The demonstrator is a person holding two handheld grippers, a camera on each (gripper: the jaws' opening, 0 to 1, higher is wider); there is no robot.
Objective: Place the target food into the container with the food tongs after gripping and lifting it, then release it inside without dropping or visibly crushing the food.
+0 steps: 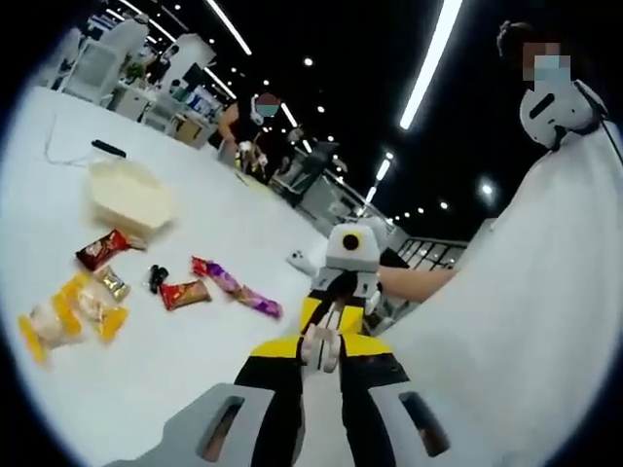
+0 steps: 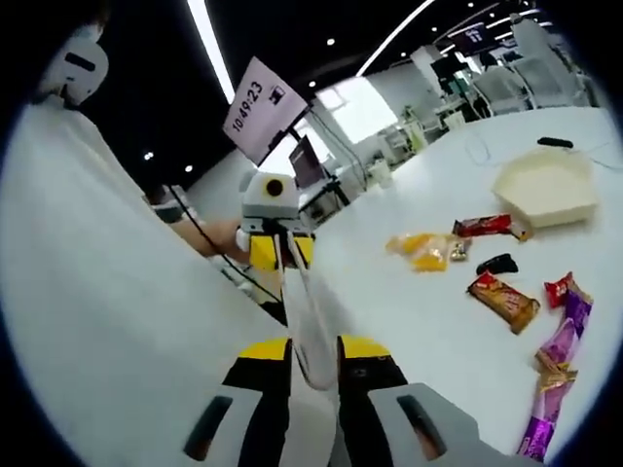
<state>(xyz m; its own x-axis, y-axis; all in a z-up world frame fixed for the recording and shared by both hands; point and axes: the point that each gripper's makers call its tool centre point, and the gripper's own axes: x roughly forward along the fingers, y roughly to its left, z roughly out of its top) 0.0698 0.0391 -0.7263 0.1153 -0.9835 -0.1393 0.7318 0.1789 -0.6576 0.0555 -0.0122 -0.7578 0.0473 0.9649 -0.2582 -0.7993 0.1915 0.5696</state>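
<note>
Snack packets (image 1: 180,292) lie loose mid-table beside the empty container (image 1: 129,193), none moved yet, while the right gripper (image 2: 313,362) pinches the food tongs (image 2: 310,321) and the left gripper (image 1: 321,352) pinches their other end.

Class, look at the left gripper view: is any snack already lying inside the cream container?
No. The cream container looks empty inside, and the wrapped snacks lie outside it on the white table.
</note>
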